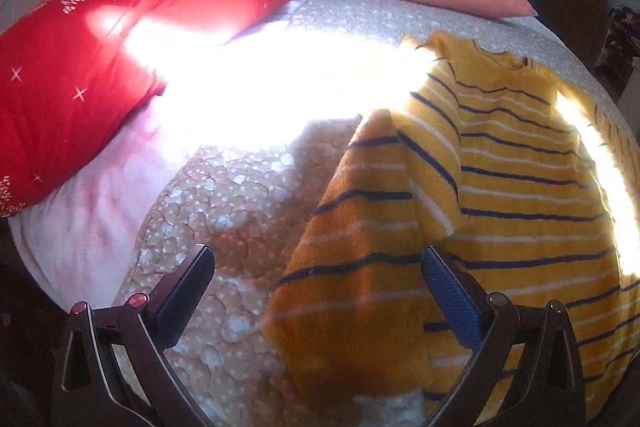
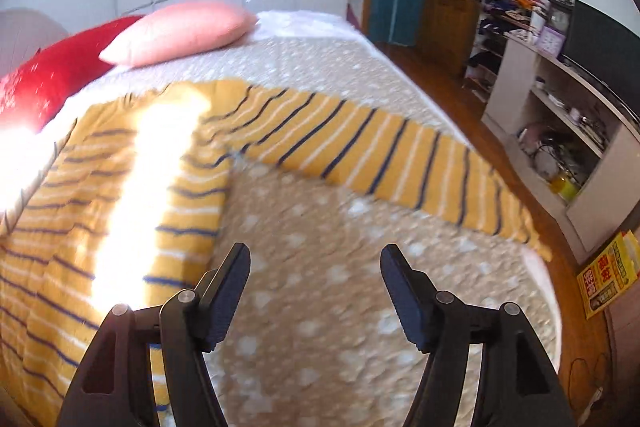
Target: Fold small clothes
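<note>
The yellow striped sweater (image 1: 520,187) lies spread on the bed (image 1: 224,211), its body flat on the dotted quilt, one sleeve (image 1: 356,227) folded in over the front in the left wrist view and the other sleeve (image 2: 380,159) stretched out straight toward the bed's edge in the right wrist view. It looks a thick, fuzzy knit: soft, limp, fairly light, likely to sag and stretch when lifted (so it should drape rather than hold a crease). The left gripper (image 1: 318,267) hovers over the folded sleeve, jaws wide apart and holding nothing; the right gripper (image 2: 316,267) hangs over bare quilt near the hem, equally wide and empty. The sleeve cuff or the hem corner would probably give the surest pinch.
</note>
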`<state>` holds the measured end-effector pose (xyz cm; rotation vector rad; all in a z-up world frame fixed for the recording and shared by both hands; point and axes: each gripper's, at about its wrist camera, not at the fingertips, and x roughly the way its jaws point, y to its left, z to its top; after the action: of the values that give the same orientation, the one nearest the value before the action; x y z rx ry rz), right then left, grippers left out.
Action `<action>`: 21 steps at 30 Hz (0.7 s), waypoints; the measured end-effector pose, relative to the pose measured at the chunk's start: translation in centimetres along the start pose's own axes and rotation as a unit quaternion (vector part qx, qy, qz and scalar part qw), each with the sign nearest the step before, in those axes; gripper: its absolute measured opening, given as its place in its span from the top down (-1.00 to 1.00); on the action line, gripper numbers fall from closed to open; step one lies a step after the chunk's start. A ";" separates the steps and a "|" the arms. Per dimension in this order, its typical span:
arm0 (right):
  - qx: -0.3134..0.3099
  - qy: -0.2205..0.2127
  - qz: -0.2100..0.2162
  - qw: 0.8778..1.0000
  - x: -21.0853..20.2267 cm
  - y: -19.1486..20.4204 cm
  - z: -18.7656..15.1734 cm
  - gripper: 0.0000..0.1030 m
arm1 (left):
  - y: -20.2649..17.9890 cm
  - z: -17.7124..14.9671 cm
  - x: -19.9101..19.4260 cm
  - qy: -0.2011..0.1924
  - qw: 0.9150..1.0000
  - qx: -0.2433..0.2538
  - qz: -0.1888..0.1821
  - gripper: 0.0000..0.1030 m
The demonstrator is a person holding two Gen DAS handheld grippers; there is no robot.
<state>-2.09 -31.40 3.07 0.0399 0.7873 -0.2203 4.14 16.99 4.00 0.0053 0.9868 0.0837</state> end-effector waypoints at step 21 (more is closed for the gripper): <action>-0.007 0.052 -0.030 0.998 1.5 5.6 -0.5 -0.39 | 20.0 8.8 2.7 -0.017 0.972 -0.192 0.134 0.73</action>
<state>-0.20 -26.16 1.40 0.0150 0.8938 -0.2722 11.61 37.46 7.44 -0.2161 0.9180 0.5202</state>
